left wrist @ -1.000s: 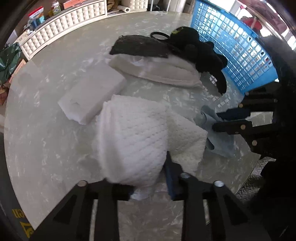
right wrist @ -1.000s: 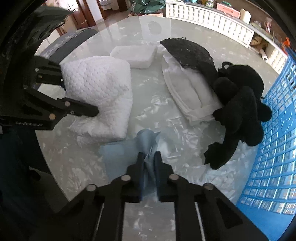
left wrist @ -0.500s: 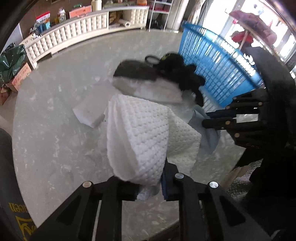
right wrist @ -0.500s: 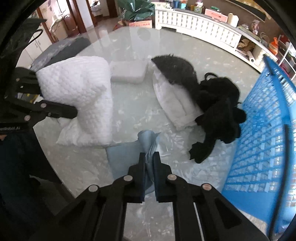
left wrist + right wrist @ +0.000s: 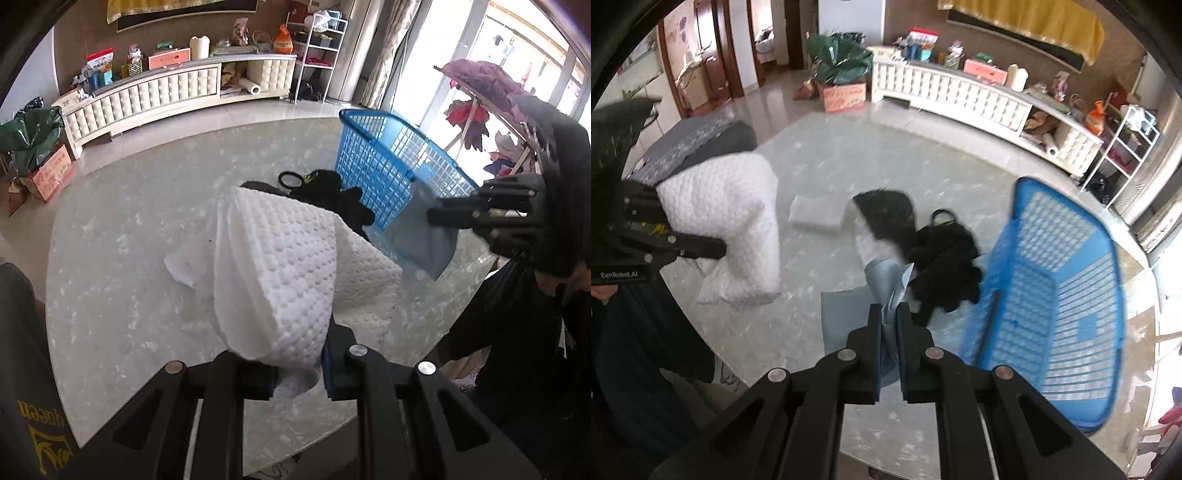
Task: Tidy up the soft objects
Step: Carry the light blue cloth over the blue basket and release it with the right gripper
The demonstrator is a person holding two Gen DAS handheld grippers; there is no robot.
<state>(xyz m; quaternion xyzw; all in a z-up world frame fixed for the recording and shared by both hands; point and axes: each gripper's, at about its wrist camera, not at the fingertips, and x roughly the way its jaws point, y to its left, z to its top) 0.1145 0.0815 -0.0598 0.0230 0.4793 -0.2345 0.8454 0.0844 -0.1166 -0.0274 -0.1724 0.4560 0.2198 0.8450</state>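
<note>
My left gripper (image 5: pixel 297 373) is shut on a white waffle-textured towel (image 5: pixel 280 280) and holds it above the round marble table (image 5: pixel 122 258). The towel also shows in the right wrist view (image 5: pixel 738 218). My right gripper (image 5: pixel 888 325) is shut on a light blue cloth (image 5: pixel 849 314) lifted off the table; the cloth hangs in the left wrist view (image 5: pixel 417 229) in front of the blue basket (image 5: pixel 388 162). A black plush toy (image 5: pixel 945 258), a black furry piece (image 5: pixel 886 214), a white folded cloth (image 5: pixel 871 243) and a white pad (image 5: pixel 816 214) lie on the table.
The blue mesh basket (image 5: pixel 1056 295) stands on the table's right side. A white cabinet (image 5: pixel 960 96) with clutter runs along the far wall. A grey seat (image 5: pixel 698 144) is beyond the table's left edge. A clothes rack (image 5: pixel 480 85) stands by the window.
Both grippers have risen well above the table, carrying the white towel and the blue cloth up with them. The right gripper has swung toward the blue basket.
</note>
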